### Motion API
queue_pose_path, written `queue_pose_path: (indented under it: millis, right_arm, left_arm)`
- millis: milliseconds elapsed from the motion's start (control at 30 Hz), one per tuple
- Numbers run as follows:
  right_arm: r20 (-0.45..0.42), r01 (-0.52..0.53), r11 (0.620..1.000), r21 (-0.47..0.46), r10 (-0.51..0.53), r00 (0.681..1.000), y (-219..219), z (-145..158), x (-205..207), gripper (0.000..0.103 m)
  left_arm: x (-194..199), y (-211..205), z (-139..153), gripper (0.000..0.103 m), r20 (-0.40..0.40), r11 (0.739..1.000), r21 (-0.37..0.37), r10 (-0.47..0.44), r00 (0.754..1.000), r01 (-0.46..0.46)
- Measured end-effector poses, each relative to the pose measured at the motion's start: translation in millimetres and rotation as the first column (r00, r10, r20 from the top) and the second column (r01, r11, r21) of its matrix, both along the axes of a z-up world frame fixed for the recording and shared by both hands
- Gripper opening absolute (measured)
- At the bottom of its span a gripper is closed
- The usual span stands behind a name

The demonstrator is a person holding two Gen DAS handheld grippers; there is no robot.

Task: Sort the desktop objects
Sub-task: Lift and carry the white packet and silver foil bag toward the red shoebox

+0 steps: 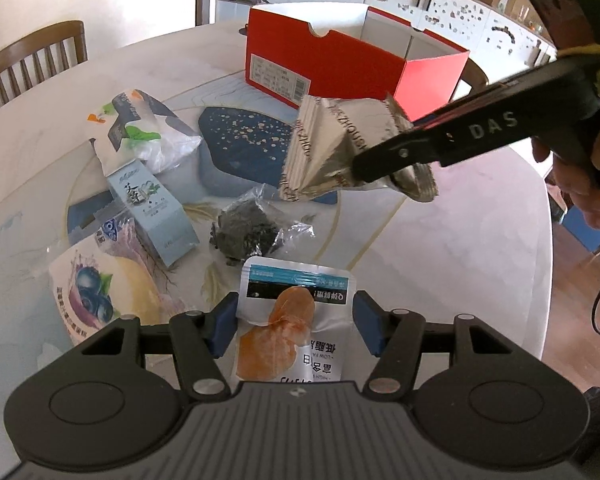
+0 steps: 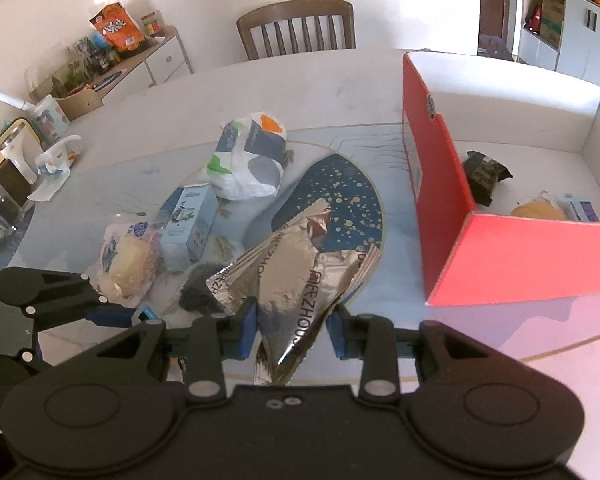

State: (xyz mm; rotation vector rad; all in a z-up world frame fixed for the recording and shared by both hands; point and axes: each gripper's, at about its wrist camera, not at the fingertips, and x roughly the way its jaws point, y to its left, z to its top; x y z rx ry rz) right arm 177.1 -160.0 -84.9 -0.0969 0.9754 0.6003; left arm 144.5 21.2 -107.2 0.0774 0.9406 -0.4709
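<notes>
1. The right gripper is clenched on a silver foil packet, lifted off the counter near the red box.
2. The left gripper straddles a white snack pouch lying on the near counter; whether its pads press it cannot be told.

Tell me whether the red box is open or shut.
Open. The red box has no lid on, and its white inside shows a dark packet lying on the bottom.
</notes>
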Motion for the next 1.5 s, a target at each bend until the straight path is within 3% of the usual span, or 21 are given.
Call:
queue_pose_path:
  millis: [267,300,333,433,533,600,633,700,767,833,933,1100,1267,1500]
  right_arm:
    - [0.004,0.009,1.0,0.013,-0.009,1.0,-12,12,-17,0.035]
    - [0.007,0.012,1.0,0.015,-0.013,1.0,-14,13,-19,0.035]
    - [0.007,0.016,1.0,0.016,-0.016,1.0,-16,15,-20,0.035]
    - [0.009,0.027,0.999,0.021,-0.027,1.0,-21,19,-23,0.035]
    - [0.012,0.035,0.999,0.026,-0.035,0.999,-25,23,-25,0.035]
    - [0.014,0.042,0.999,0.026,-0.042,0.999,-29,24,-26,0.035]
    - [0.014,0.045,0.999,0.028,-0.046,0.999,-30,24,-26,0.035]
    - [0.017,0.053,0.998,0.031,-0.054,0.998,-33,25,-27,0.035]
    - [0.018,0.06,0.998,0.034,-0.06,0.998,-36,26,-28,0.035]
    - [0.015,0.065,0.997,0.035,-0.065,0.998,-38,25,-29,0.035]
    - [0.009,0.071,0.997,0.039,-0.071,0.997,-41,23,-31,0.035]
    - [-0.001,0.08,0.996,0.038,-0.08,0.997,-45,21,-34,0.035]
    - [-0.009,0.09,0.995,0.034,-0.089,0.996,-49,18,-36,0.035]
    - [-0.015,0.097,0.995,0.031,-0.097,0.995,-52,16,-38,0.035]
  left_arm:
    - [-8,7,10,0.059,-0.021,0.996,-0.063,0.063,0.998,-0.064]
    - [-8,7,11,0.052,-0.027,0.995,-0.073,0.069,0.997,-0.071]
    - [-7,8,11,0.022,-0.035,0.994,-0.083,0.075,0.997,-0.077]
    - [-3,13,11,0.019,-0.079,0.985,-0.125,0.105,0.991,-0.114]
    - [-4,12,9,0.019,-0.086,0.988,-0.113,0.098,0.991,-0.107]
    - [-4,14,10,0.019,-0.117,0.981,-0.178,0.061,0.991,-0.081]
    - [-4,15,12,0.019,-0.129,0.976,-0.205,0.047,0.991,-0.073]
    - [-8,11,17,0.031,-0.12,0.978,-0.207,0.001,0.993,-0.026]
    - [-13,1,19,0.088,-0.091,0.99,-0.138,-0.018,0.996,0.006]
    - [-19,-6,19,0.089,-0.062,0.993,-0.11,-0.046,0.997,0.039]
    - [-22,-15,13,0.089,-0.082,0.991,-0.115,-0.077,0.994,0.067]
    - [-29,-36,0,0.089,-0.069,0.991,-0.025,-0.134,0.989,0.133]
    - [-35,-45,-11,0.089,-0.047,0.988,0.044,-0.147,0.988,0.15]
    - [-37,-46,-18,0.087,-0.039,0.987,0.077,-0.138,0.99,0.141]
